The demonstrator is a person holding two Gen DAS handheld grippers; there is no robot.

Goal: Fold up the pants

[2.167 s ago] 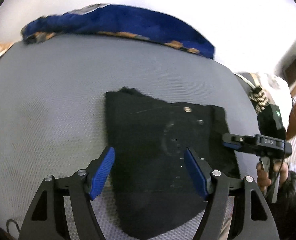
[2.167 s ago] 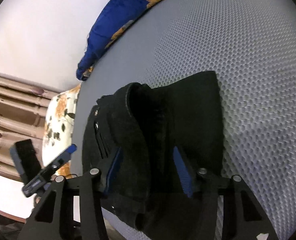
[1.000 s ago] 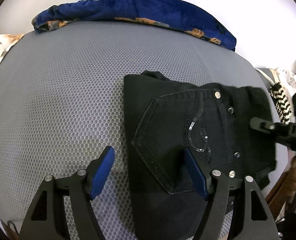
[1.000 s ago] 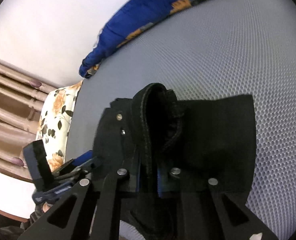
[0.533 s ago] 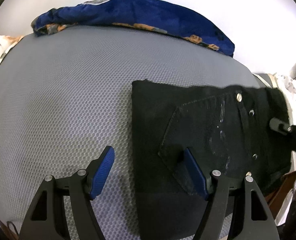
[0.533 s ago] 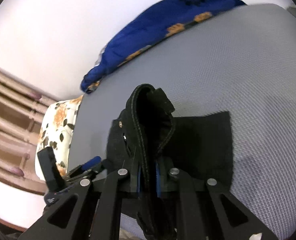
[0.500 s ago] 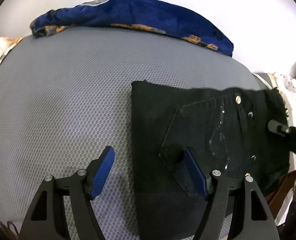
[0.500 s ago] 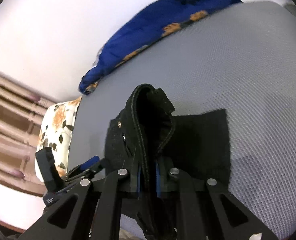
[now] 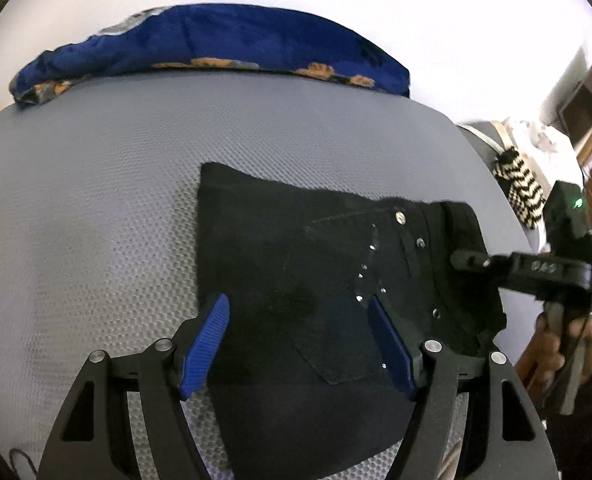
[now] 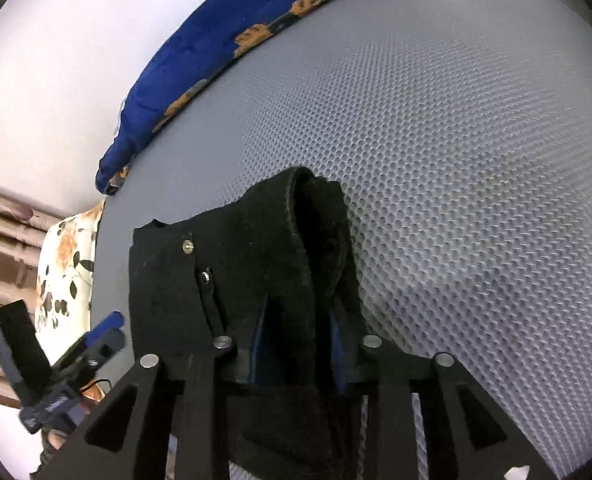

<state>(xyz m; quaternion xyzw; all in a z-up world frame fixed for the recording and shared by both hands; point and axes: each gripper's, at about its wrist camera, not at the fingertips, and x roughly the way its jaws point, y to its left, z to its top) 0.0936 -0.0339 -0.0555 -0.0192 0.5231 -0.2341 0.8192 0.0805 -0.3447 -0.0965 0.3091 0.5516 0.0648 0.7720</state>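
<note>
Lying folded at the centre of the left-wrist frame on the grey mesh surface [image 9: 96,208], the black pants [image 9: 296,280] look soft, thick and limp. The left gripper [image 9: 298,340] hovers wide apart, holding nothing. The right gripper [image 10: 298,344] is opening around the bunched waistband; that thick seam looks the surest hold.

the folded pants [image 9: 304,280] are laid on the mesh-covered bed [image 9: 96,220], toward its near right part. a blanket [image 9: 216,52] is bunched along the far edge, behind the pants. a floral pillow [image 10: 64,264] is seen left of the bed.
</note>
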